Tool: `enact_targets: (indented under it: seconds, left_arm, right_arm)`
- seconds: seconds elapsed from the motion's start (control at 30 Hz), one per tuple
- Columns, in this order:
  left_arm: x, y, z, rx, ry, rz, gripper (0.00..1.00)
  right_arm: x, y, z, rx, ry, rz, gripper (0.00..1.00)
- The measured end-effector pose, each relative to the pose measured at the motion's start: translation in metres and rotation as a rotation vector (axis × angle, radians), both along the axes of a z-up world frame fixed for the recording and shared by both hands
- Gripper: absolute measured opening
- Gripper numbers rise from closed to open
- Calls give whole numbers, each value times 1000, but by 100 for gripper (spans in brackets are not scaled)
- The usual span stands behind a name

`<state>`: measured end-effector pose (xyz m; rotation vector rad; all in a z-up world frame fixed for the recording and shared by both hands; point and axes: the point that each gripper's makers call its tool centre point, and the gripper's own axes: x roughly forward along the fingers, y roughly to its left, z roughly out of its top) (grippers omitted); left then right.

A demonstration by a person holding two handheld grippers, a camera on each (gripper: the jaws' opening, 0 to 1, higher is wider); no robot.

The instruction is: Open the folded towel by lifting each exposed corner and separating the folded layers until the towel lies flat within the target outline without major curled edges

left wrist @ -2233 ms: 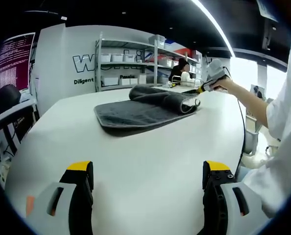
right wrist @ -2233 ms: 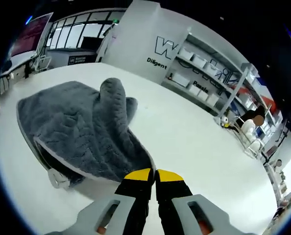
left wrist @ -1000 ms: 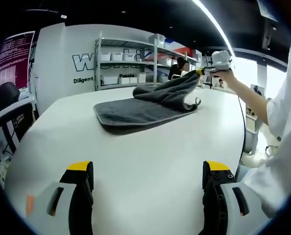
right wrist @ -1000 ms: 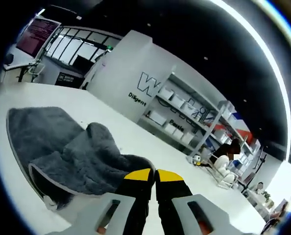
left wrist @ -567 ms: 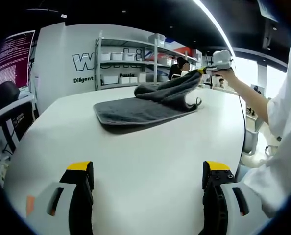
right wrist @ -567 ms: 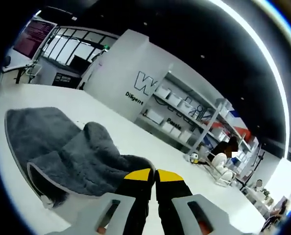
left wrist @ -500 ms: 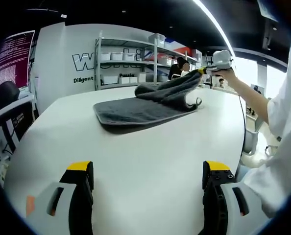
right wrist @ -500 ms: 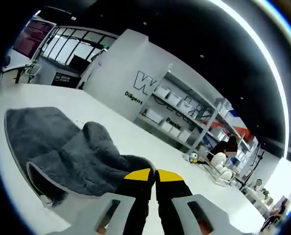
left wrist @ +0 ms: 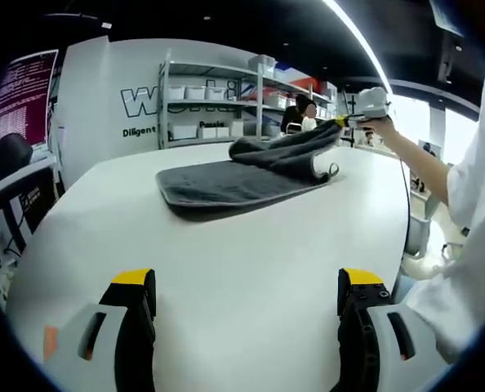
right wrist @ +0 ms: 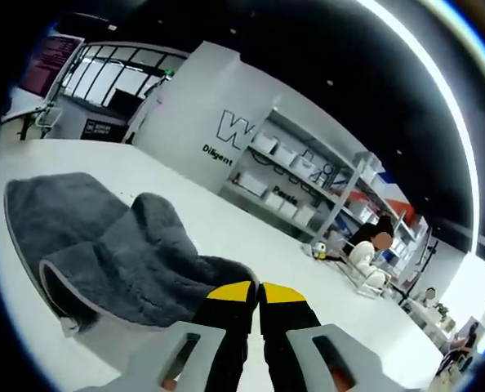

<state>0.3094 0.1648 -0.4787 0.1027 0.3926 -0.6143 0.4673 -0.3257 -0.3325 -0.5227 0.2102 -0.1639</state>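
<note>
A dark grey towel (left wrist: 234, 173) lies on the white table (left wrist: 226, 261), its far right part lifted off the surface. In the left gripper view my right gripper (left wrist: 341, 122) holds that raised corner up at the far right, held by a person's hand. In the right gripper view the towel (right wrist: 104, 245) drapes down from my right gripper (right wrist: 257, 290), whose yellow-tipped jaws are shut on the corner. My left gripper (left wrist: 246, 286) hovers low over the near table, open, with nothing between its jaws, well short of the towel.
Metal shelves (left wrist: 218, 106) with white bins stand behind the table beside a wall with lettering. A person (left wrist: 304, 114) sits at the back. A dark chair (left wrist: 6, 163) is at the left. A white sleeve (left wrist: 471, 188) is at the right edge.
The right gripper has lifted the towel's corner off the table and carried it up and to the right, unrolling the folded layer. The left gripper has stayed still.
</note>
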Motion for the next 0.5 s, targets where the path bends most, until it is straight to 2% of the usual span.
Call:
enact_targets:
  seconds: [0.5]
  left_arm:
    - [1, -2, -1, 8, 6, -7, 91]
  right_arm:
    - [-9, -20, -5, 18, 12, -40, 0]
